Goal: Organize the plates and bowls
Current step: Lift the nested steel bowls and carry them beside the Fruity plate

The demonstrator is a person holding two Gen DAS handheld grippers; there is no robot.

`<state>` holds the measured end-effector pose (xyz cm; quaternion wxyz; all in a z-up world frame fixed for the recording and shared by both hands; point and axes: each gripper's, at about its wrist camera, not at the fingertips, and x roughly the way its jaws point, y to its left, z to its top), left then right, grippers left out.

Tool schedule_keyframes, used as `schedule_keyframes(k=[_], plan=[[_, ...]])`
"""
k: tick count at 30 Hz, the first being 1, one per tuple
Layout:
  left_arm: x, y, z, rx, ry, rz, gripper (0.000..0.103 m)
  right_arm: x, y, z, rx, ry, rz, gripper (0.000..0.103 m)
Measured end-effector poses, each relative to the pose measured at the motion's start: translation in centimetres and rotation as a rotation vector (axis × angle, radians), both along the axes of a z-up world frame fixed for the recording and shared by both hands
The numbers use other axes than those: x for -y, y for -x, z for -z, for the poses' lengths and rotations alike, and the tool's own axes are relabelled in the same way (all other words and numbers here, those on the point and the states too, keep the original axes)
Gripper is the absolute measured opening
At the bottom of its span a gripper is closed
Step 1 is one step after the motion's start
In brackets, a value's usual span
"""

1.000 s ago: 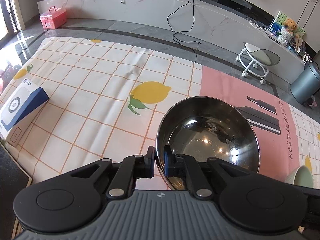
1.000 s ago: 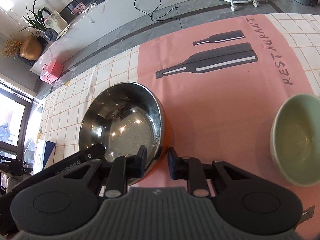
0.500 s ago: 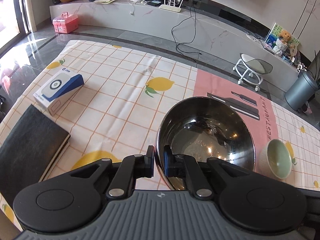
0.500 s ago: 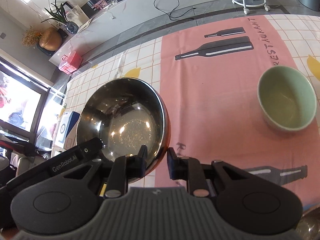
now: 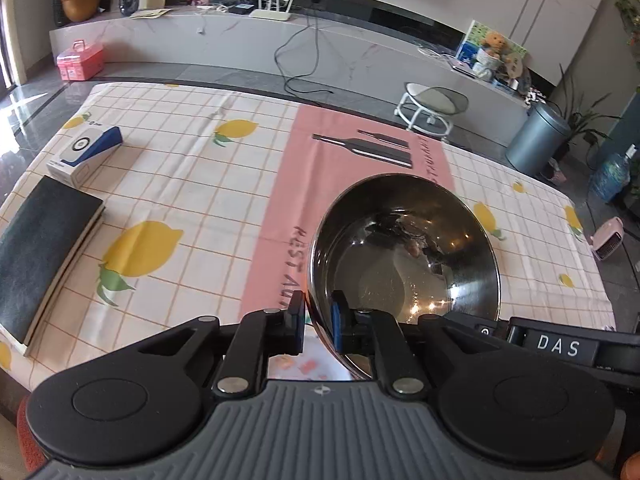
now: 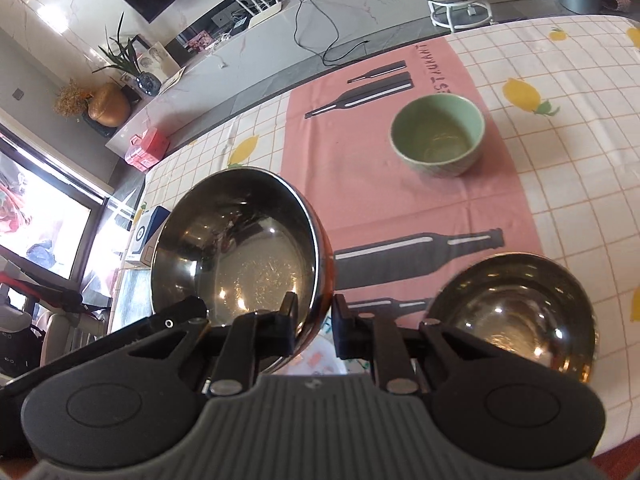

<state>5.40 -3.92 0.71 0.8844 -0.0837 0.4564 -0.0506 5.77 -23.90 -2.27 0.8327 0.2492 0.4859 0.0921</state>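
While both grippers are carrying the big steel bowl [image 5: 404,256] above the tablecloth [image 5: 192,184], keeping it level matters. Left gripper [image 5: 318,320] is pinching the near rim; right gripper [image 6: 314,326] is straddling its right edge, looking clamped. Beside that bowl, a smaller steel bowl [image 6: 516,312] and green bowl [image 6: 438,134] are waiting.

A large shiny steel bowl [image 5: 404,256] held tilted, rim between both tools; beyond the right tool, a green bowl [image 6: 438,134] and a smaller steel bowl [image 6: 512,312].
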Motion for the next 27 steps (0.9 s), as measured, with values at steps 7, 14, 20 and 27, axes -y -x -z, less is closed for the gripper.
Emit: schedule_keyframes(k=[7, 14, 20, 27], plan=[[4.7, 1.9, 0.3, -0.022, 0.064, 0.115, 0.015, 5.8, 3.9, -1.5, 0.029, 0.040, 0.085, 0.013], [8.3, 2.8, 2.3, -0.092, 0.072, 0.204, 0.017, 10.3, 6.2, 0.0, -0.029, 0.075, 0.160, 0.009], [8.7, 2.5, 3.9, -0.151, 0.076, 0.195, 0.017, 10.9, 6.6, 2.2, -0.082, 0.093, 0.168, 0.008], [9.0, 2.3, 4.9, -0.192, 0.081, 0.189, 0.017, 11.0, 6.2, 3.1, -0.109, 0.111, 0.163, 0.008]])
